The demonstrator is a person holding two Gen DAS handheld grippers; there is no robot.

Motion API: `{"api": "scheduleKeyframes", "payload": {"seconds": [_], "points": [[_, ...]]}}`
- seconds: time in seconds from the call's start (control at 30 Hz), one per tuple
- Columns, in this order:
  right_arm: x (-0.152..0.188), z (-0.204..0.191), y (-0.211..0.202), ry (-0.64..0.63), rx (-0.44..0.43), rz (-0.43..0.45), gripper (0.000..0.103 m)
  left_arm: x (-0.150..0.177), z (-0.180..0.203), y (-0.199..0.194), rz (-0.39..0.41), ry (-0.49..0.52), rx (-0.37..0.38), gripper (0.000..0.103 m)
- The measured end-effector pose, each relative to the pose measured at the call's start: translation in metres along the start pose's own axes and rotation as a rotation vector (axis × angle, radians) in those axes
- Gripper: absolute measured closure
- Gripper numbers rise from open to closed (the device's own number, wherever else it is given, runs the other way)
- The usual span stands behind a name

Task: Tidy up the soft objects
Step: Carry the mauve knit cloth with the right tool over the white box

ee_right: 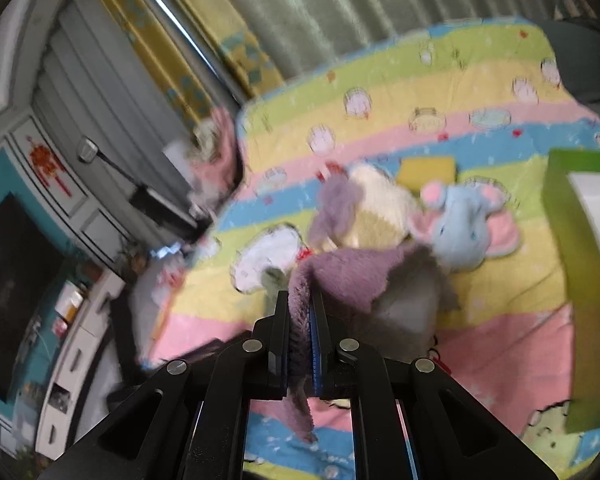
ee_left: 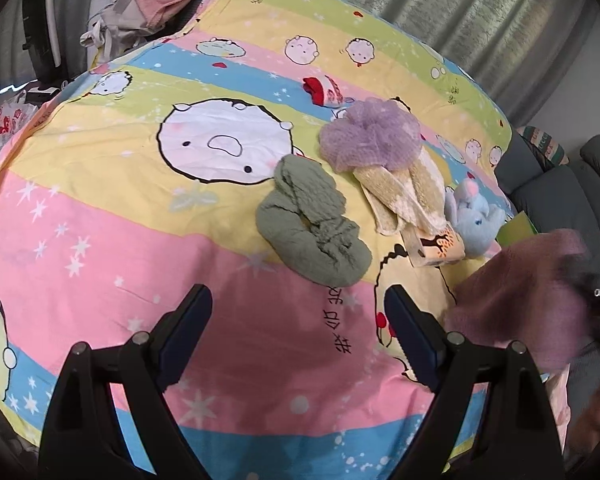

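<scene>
Here my right hand-held gripper was pinched shut on the mauve cloth, which hung limp above the bed, just short of the blue plush. My left hand-held gripper stood open and empty, nearer me than the plush. I judged the cloth light and floppy, best held by an edge fold.
</scene>
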State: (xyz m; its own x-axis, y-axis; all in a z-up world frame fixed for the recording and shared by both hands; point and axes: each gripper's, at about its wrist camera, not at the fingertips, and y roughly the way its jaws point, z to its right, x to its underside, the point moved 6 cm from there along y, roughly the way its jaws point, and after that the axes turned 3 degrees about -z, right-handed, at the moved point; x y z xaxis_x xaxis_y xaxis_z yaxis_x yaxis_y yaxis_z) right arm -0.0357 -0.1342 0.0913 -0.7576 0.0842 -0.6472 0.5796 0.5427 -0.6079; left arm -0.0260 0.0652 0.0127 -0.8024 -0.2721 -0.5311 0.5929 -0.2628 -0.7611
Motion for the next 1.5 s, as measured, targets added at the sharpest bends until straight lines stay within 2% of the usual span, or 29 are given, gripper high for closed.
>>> {"api": "scheduleKeyframes", "payload": {"seconds": [0.17, 0.23, 0.3, 0.43, 0.5, 0.53, 0.57, 0.63, 0.67, 0.8, 1.07, 1.17, 1.23, 1.3, 1.33, 1.37, 1.4, 1.5], "points": [[0.017, 0.049, 0.058, 0.101, 0.166, -0.174, 0.094, 0.005, 0.016, 0.009, -0.035, 0.031, 0.046, 0.016], [0.021, 0.068, 0.065, 0.134, 0.214, -0.201, 0.094, 0.006, 0.025, 0.014, -0.049, 0.038, 0.074, 0.016], [0.023, 0.082, 0.066, 0.168, 0.231, -0.23, 0.094, 0.009, 0.04, 0.02, -0.072, 0.058, 0.109, 0.016], [0.019, 0.084, 0.052, 0.191, 0.189, -0.242, 0.092, 0.016, 0.074, 0.031, -0.11, 0.135, 0.113, 0.016], [0.013, 0.082, 0.037, 0.183, 0.187, -0.2, 0.085, 0.021, 0.097, 0.032, -0.126, 0.186, 0.145, 0.016], [0.01, 0.083, 0.029, 0.189, 0.183, -0.171, 0.075, 0.023, 0.106, 0.032, -0.127, 0.206, 0.166, 0.016], [0.007, 0.085, 0.023, 0.199, 0.175, -0.144, 0.06, 0.025, 0.115, 0.032, -0.128, 0.223, 0.184, 0.016], [-0.001, 0.093, 0.007, 0.233, 0.158, -0.071, 0.042, 0.027, 0.128, 0.034, -0.134, 0.245, 0.198, 0.016], [-0.003, 0.099, 0.002, 0.246, 0.163, -0.049, 0.04, 0.027, 0.133, 0.036, -0.134, 0.253, 0.199, 0.016], [-0.006, 0.114, -0.004, 0.283, 0.189, -0.046, 0.04, 0.031, 0.152, 0.056, -0.168, 0.298, 0.174, 0.016], [0.002, 0.141, 0.022, 0.333, 0.21, -0.137, 0.04, 0.039, 0.168, 0.083, -0.214, 0.319, 0.175, 0.016], [0.004, 0.147, 0.032, 0.339, 0.178, -0.158, 0.04, 0.043, 0.172, 0.089, -0.218, 0.329, 0.166, 0.018], [0.003, 0.15, 0.035, 0.343, 0.16, -0.162, 0.04, 0.042, 0.175, 0.092, -0.21, 0.342, 0.159, 0.022], [0.004, 0.153, 0.038, 0.353, 0.147, -0.162, 0.046, 0.044, 0.182, 0.094, -0.195, 0.374, 0.151, 0.034], [0.005, 0.156, 0.04, 0.362, 0.146, -0.166, 0.052, 0.043, 0.184, 0.094, -0.186, 0.388, 0.144, 0.036], [0.006, 0.156, 0.041, 0.363, 0.149, -0.17, 0.058, 0.043, 0.188, 0.095, -0.175, 0.406, 0.142, 0.044], [0.007, 0.156, 0.042, 0.357, 0.151, -0.171, 0.062, 0.043, 0.193, 0.096, -0.174, 0.415, 0.151, 0.057], [0.006, 0.156, 0.039, 0.353, 0.135, -0.159, 0.076, 0.041, 0.206, 0.094, -0.154, 0.448, 0.146, 0.069]]}}
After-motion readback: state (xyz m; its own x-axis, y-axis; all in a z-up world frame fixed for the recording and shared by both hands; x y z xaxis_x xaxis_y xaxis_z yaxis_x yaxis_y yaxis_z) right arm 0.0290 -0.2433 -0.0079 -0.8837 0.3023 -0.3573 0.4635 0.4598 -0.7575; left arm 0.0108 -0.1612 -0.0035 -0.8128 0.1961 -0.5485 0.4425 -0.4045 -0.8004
